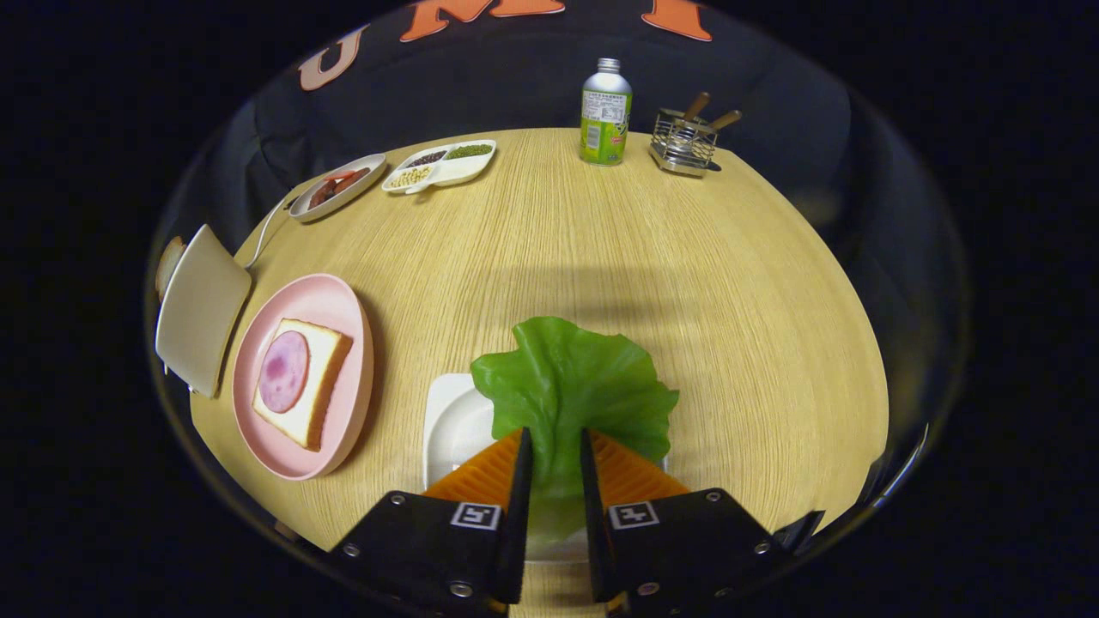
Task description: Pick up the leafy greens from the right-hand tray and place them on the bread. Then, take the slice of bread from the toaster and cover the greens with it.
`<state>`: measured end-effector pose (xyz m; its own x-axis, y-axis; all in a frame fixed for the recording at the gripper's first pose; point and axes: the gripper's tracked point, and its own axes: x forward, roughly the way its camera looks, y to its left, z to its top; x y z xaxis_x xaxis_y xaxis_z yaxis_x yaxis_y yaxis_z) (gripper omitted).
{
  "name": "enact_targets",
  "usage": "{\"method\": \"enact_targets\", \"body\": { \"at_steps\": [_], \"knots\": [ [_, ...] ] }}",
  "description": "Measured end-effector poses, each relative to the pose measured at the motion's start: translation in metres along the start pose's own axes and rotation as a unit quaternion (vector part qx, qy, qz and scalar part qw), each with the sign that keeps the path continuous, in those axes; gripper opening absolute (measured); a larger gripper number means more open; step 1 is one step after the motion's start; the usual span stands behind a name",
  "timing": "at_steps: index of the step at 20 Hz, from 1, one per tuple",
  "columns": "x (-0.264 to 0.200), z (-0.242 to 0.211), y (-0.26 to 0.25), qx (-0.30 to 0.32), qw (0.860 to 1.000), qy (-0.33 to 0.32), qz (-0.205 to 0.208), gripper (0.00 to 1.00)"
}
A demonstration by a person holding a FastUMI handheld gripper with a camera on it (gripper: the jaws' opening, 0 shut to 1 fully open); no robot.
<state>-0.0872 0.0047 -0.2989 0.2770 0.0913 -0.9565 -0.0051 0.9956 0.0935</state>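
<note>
The tool point(556, 442) sits low over the wooden worktop point(687, 283), and its two fingers are drawn close with the stem end of a green lettuce leaf point(571, 386) between them; both fingers appear to press against the leaf, so the tool grips it. The leaf fans out ahead of the fingers toward twelve o'clock, its ruffled edge spreading wider than the fingers on both sides. Under the leaf and just to the nine o'clock side of the fingers lies a white tray point(451, 425), partly covered by the leaf; whether the leaf rests on the tray or hangs above it cannot be told.

At about nine o'clock from the tool, apart from the tray, a pink plate point(339, 300) carries a slice of bread point(319, 378) with a round slice of ham point(284, 371) lying on top. Just beyond the plate in the same direction stands a pale toaster point(199, 309) at the worktop's edge, with what seems to be a slice of bread point(168, 264) showing at its far side and a white cord point(266, 230) running off.

Toward eleven o'clock, far across the worktop, lie a small oval dish point(369, 165) with reddish food and a divided dish point(455, 172) with beans. Near twelve o'clock stands a green and silver bottle point(605, 112), upright, and just at its one o'clock side a wire holder point(684, 142) with wooden handles sticking out
</note>
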Motion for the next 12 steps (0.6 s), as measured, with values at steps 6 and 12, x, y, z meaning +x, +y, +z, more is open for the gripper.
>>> {"method": "enact_targets", "body": {
  "at_steps": [6, 12],
  "knots": [
    [-0.011, 0.014, 0.014, 0.034, 0.998, -0.024, 0.048, 0.03],
    [-0.046, 0.052, 0.047, 0.01, 0.992, -0.087, 0.094, 0.03]
  ]
}}
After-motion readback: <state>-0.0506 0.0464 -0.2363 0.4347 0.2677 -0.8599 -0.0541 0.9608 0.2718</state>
